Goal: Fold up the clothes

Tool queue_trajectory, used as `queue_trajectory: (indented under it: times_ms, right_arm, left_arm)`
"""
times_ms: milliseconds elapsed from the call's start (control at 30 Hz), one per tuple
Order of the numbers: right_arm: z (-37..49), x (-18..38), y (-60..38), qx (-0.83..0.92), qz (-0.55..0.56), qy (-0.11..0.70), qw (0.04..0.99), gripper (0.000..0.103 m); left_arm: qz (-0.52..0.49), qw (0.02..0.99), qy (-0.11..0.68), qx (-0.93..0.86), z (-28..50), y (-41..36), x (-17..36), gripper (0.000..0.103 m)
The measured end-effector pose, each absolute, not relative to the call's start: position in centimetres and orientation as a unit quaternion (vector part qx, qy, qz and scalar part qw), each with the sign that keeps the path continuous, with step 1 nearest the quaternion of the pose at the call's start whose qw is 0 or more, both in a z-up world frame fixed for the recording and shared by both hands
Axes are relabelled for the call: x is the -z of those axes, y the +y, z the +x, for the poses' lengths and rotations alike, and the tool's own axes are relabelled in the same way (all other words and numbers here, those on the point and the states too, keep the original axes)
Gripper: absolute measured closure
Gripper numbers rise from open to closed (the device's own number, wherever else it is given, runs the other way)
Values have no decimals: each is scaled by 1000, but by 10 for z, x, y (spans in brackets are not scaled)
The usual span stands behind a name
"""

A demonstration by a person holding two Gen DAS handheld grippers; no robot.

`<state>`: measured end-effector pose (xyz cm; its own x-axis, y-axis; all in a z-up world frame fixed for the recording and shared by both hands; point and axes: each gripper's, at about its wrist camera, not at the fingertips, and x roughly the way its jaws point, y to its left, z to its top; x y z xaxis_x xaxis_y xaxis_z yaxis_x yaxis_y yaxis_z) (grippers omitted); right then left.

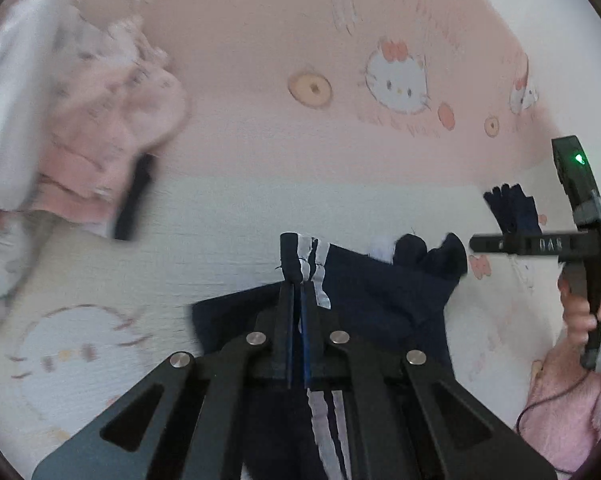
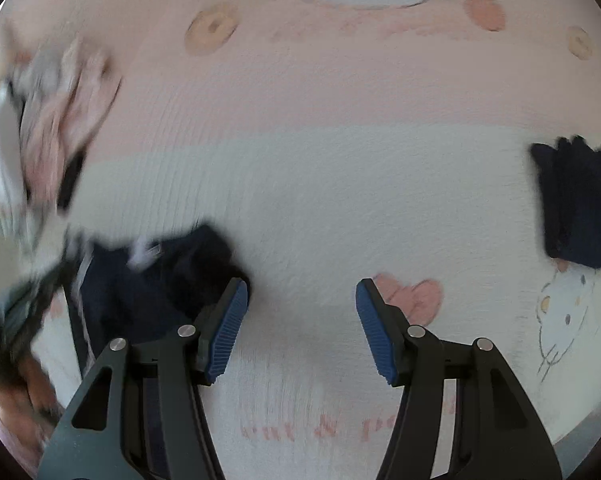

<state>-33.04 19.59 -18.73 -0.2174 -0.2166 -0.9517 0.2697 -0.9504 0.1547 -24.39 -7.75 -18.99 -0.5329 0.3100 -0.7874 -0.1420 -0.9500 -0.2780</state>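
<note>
On the cartoon-print bedsheet (image 1: 260,168), the navy striped garment (image 1: 380,292) lies bunched, and beyond its far side sits a small dark folded piece (image 2: 580,204). The left gripper (image 1: 300,280) pinches the garment's striped edge; the right gripper (image 2: 300,304), fingers spread and empty, hovers beside it. This looks like mid-fold, and the spare gripper will likely need a second edge.

I am working on a bed in someone's home, most likely a bedroom. Under my tools lies a soft bedsheet (image 2: 300,184) in pink and white bands, printed with cartoon cat faces (image 1: 396,80), bows, hearts (image 2: 412,296) and little doughnuts (image 1: 310,89). Toward the far left edge of the bed sits a loose heap of pink and white laundry (image 1: 80,140), blurred in both views. Near the right edge lies a small folded dark garment (image 2: 580,200). At the near right corner I see a fluffy pink sleeve (image 1: 560,412).
</note>
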Motion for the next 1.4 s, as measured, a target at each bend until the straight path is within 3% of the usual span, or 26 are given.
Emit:
queue_trajectory:
  times_ms: [300, 567, 667, 867, 1067, 1267, 1400]
  right_arm:
    - [-320, 180, 165, 773, 587, 56, 236, 45]
    - [-335, 216, 134, 772, 587, 59, 235, 45]
    - [-333, 227, 123, 775, 583, 78, 232, 45]
    - [-334, 233, 109, 783, 573, 71, 230, 45]
    - [-327, 231, 111, 781, 578, 67, 225, 45]
    - [-341, 212, 150, 796, 577, 7, 183, 45]
    - [-341, 232, 145, 777, 605, 57, 167, 45]
  left_arm:
    - [-544, 77, -120, -827, -236, -116, 228, 100]
    - [-531, 38, -86, -842, -236, -121, 211, 95]
    - [-492, 16, -39, -869, -235, -111, 187, 93]
    - [-489, 38, 27, -871, -234, -79, 179, 93]
    - [-501, 175, -5, -848, -227, -39, 196, 93]
    - [-507, 225, 12, -832, -228, 4, 204, 93]
    - [-529, 231, 18, -816, -242, 12, 217, 93]
